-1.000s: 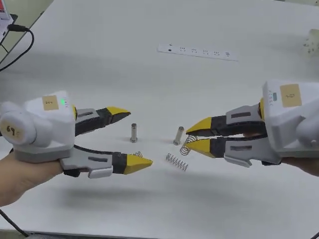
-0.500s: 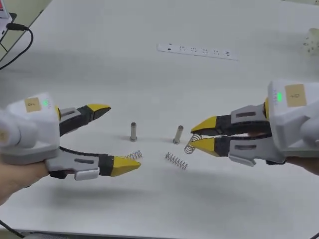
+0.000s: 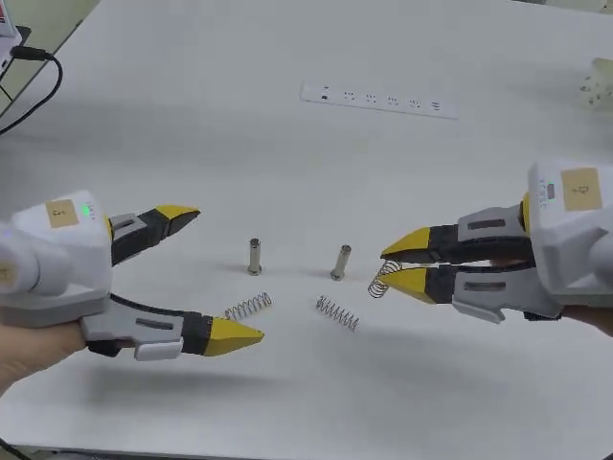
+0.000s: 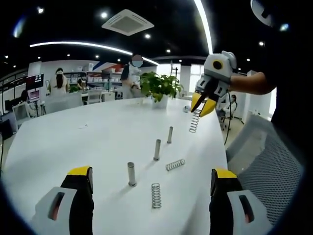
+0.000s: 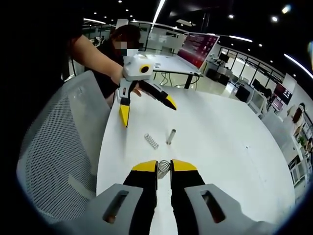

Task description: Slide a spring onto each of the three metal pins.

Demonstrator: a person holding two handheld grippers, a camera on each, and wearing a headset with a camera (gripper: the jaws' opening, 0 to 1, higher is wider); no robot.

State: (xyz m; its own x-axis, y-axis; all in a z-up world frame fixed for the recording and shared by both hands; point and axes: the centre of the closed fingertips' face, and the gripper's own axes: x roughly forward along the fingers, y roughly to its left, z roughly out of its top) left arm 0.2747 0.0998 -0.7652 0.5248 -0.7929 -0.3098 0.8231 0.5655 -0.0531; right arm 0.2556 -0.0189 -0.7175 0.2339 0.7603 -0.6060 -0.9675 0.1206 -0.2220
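Observation:
Two short metal pins [image 3: 255, 256] [image 3: 341, 262] stand upright mid-table; the left gripper view shows three in a row [image 4: 131, 174] [image 4: 157, 150] [image 4: 169, 134]. Two loose springs [image 3: 247, 307] [image 3: 337, 312] lie in front of them. My left gripper [image 3: 211, 273] is open wide at the left, nothing between its jaws [image 4: 151, 172]. My right gripper [image 3: 388, 265] is shut on a third spring [image 3: 381, 284], held just right of the right-hand pin and above the table. That spring [image 5: 164, 167] sits pinched between the yellow tips [image 5: 164, 166].
A white power strip [image 3: 378, 99] lies further back on the white table [image 3: 287, 172]. A black cable [image 3: 38, 77] runs off the far left corner. The table's near edge is close below both grippers. A mesh chair [image 5: 63, 147] stands beside the table.
My left gripper has drawn back to the left, uncovering the spring near its lower jaw. My right gripper has pulled slightly right with its spring.

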